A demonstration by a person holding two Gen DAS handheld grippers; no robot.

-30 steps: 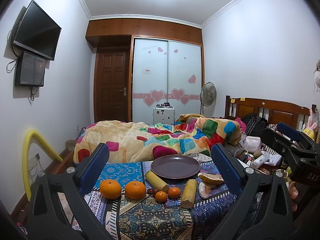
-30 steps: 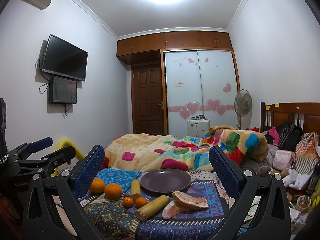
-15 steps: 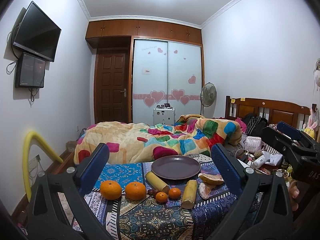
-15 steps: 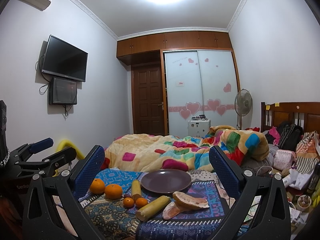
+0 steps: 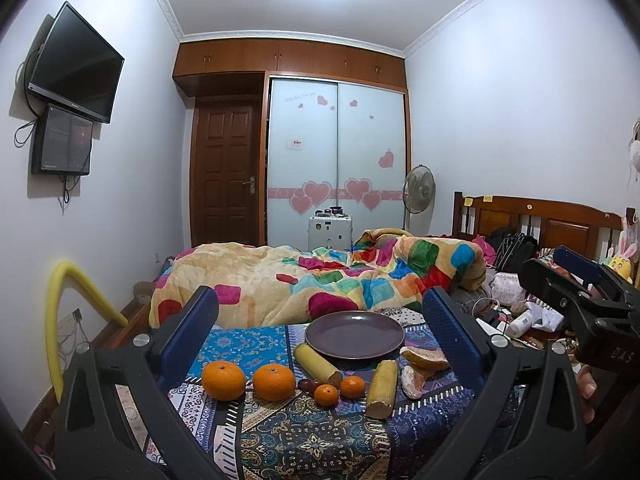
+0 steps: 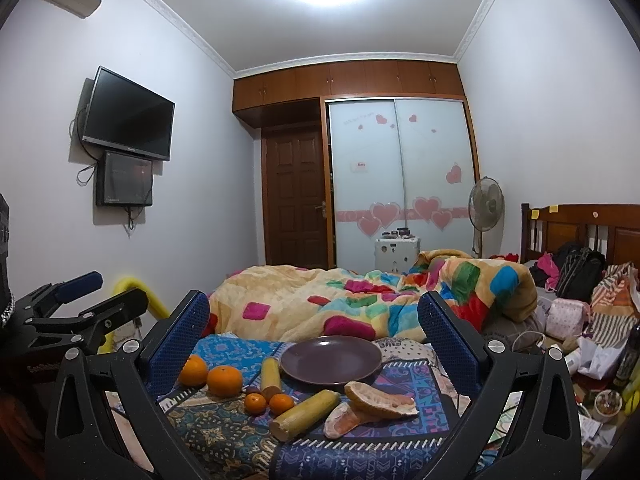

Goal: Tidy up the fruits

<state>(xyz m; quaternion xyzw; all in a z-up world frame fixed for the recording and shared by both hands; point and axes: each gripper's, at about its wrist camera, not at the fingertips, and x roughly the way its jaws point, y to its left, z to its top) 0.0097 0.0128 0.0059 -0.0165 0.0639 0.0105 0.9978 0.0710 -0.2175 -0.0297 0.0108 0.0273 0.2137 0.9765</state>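
Nothing is judged done yet: the dark plate is seen bare, and every fruit lies on the patterned cloth in front of it. All placing is left, if the plate is taken as the target.

Largest first. One bed with a multicolour blanket is seen behind the cloth. Two grippers are in view, both held back from the fruit and touching nothing. The left gripper is seen with jaws wide apart, framing the whole fruit group; it also shows from the side at the left edge of the right view, jaws parted. The right gripper is likewise seen with jaws wide apart and empty.

Counts, big to small:
- One plate, at the far side of the cloth, nothing on it.
- Two yellowish cane-like sticks: one touching the plate's near rim, one just right of the small oranges.
- Two pomelo-like peel or flesh pieces, overlapping, at the right, near the plate.
- Two large oranges, side by side at the left, well apart from the plate.
- Two small oranges, touching each other, between the sticks.
- One or two small dark fruits beside them; count cannot be told.

Roughly nine or ten items are judged left to move.
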